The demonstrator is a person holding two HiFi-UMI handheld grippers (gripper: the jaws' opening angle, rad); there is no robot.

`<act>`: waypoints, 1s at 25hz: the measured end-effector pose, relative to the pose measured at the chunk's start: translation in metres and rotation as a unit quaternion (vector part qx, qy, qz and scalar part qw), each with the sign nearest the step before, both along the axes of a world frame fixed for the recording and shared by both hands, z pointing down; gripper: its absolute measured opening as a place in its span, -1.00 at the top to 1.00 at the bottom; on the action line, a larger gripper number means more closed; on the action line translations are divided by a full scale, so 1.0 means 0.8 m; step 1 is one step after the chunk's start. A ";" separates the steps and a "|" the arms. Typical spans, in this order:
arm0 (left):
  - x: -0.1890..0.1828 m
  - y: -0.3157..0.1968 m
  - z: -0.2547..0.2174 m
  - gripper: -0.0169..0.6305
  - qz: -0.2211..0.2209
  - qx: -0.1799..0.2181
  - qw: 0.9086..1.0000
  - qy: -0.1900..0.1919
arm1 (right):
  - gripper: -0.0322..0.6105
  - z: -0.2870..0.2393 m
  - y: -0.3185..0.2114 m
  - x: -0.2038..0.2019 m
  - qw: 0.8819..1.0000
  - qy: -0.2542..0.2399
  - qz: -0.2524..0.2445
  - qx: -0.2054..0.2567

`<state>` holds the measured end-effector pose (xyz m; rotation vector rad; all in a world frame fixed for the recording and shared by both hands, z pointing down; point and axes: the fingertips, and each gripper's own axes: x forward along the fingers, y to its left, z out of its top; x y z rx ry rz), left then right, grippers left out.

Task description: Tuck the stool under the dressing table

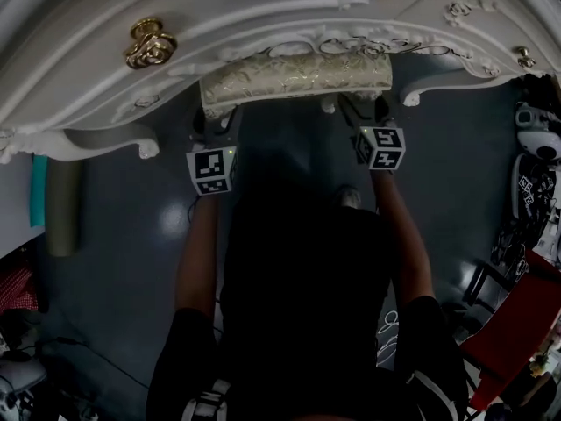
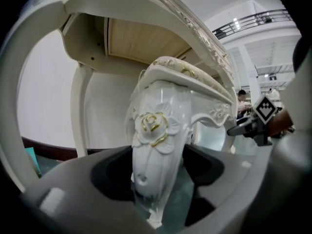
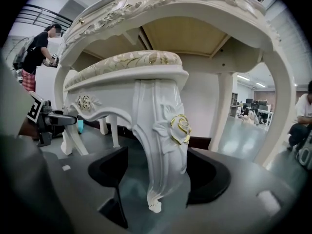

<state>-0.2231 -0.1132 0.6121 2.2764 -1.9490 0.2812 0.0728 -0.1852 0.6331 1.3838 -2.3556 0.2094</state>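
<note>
Head view first: the room is a big open hall with a dark grey shiny floor (image 1: 456, 174), and most of the top of the shot is one white carved dressing table (image 1: 263, 24). There are two gold knobs (image 1: 149, 44) on its front, one out to each side. The one stool (image 1: 298, 75) stands on the floor in the gap between the table legs. Its patterned cushion is partly under the table's front edge, and the near side still pokes out toward the person.

There are two grippers, one per front stool leg. In the left gripper view the left gripper (image 2: 158, 175) is released, jaws spread with the left front leg (image 2: 156, 155) standing between them. The right gripper view shows the same deal. The right gripper (image 3: 160, 177) is let go and wide, with the right front leg (image 3: 163, 145) in the gap and not pinched.

Each of those legs has one gold rose (image 3: 180, 128) carved on it. In the right gripper view's background I count two people, one standing at the left (image 3: 36, 48) and one sitting at the right edge (image 3: 302, 116).
</note>
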 end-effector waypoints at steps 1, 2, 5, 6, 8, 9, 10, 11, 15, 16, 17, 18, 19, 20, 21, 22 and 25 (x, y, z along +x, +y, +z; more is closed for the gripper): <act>0.000 0.001 0.001 0.00 0.002 -0.002 1.000 -0.002 | -0.27 0.000 0.005 0.002 1.000 0.000 0.006 -0.006; -0.001 0.003 0.002 0.00 0.005 -0.004 1.000 -0.003 | -0.27 -0.001 0.010 0.004 1.000 0.001 0.011 -0.013; -0.001 0.005 0.003 0.00 0.011 -0.012 1.000 0.003 | -0.16 -0.008 0.023 0.010 0.999 0.007 0.022 -0.030; 0.001 0.006 0.003 0.00 0.014 -0.015 1.000 0.007 | -0.15 -0.010 0.027 0.013 0.999 0.011 0.025 -0.035; 0.000 0.009 0.007 0.00 0.015 -0.022 1.000 0.008 | -0.13 -0.011 0.034 0.015 0.998 0.022 0.026 -0.046; -0.002 0.010 0.010 0.00 0.015 -0.025 1.000 0.007 | -0.13 -0.011 0.037 0.016 0.998 0.029 0.021 -0.053; -0.004 0.011 0.012 0.00 0.013 -0.026 1.000 0.006 | -0.08 -0.011 0.040 0.017 0.997 0.037 0.016 -0.060; -0.005 0.012 0.013 0.00 0.012 -0.027 1.000 0.005 | -0.02 -0.011 0.043 0.019 0.997 0.043 0.012 -0.065; -0.003 0.009 0.009 0.00 0.005 -0.023 1.000 0.008 | 0.17 -0.015 0.053 0.026 0.997 0.041 0.005 -0.064; -0.003 0.009 0.009 0.00 0.002 -0.024 1.000 0.007 | 0.19 -0.014 0.054 0.026 0.997 0.038 0.004 -0.063; -0.004 0.010 0.009 0.00 -0.002 -0.026 1.000 0.007 | 0.21 -0.011 0.056 0.025 0.997 0.032 0.004 -0.065; -0.006 0.012 0.009 0.00 -0.009 -0.029 1.000 0.007 | 0.22 -0.007 0.058 0.023 0.997 0.026 0.003 -0.069; -0.006 0.015 0.010 0.00 -0.016 -0.032 0.999 0.008 | 0.26 -0.003 0.060 0.024 0.997 0.021 0.002 -0.072; -0.006 0.015 0.010 0.00 -0.023 -0.034 0.999 0.007 | 0.33 -0.001 0.060 0.025 0.997 0.017 0.002 -0.074; -0.005 0.013 0.010 0.00 -0.029 -0.035 0.999 0.007 | 0.41 -0.001 0.058 0.028 0.997 0.015 0.003 -0.073; -0.004 0.010 0.009 0.00 -0.035 -0.035 0.999 0.008 | 0.52 -0.001 0.056 0.031 0.997 0.013 0.003 -0.070; -0.004 0.010 0.009 0.00 -0.044 -0.040 0.998 0.008 | 0.79 -0.001 0.055 0.036 0.998 0.001 0.004 -0.062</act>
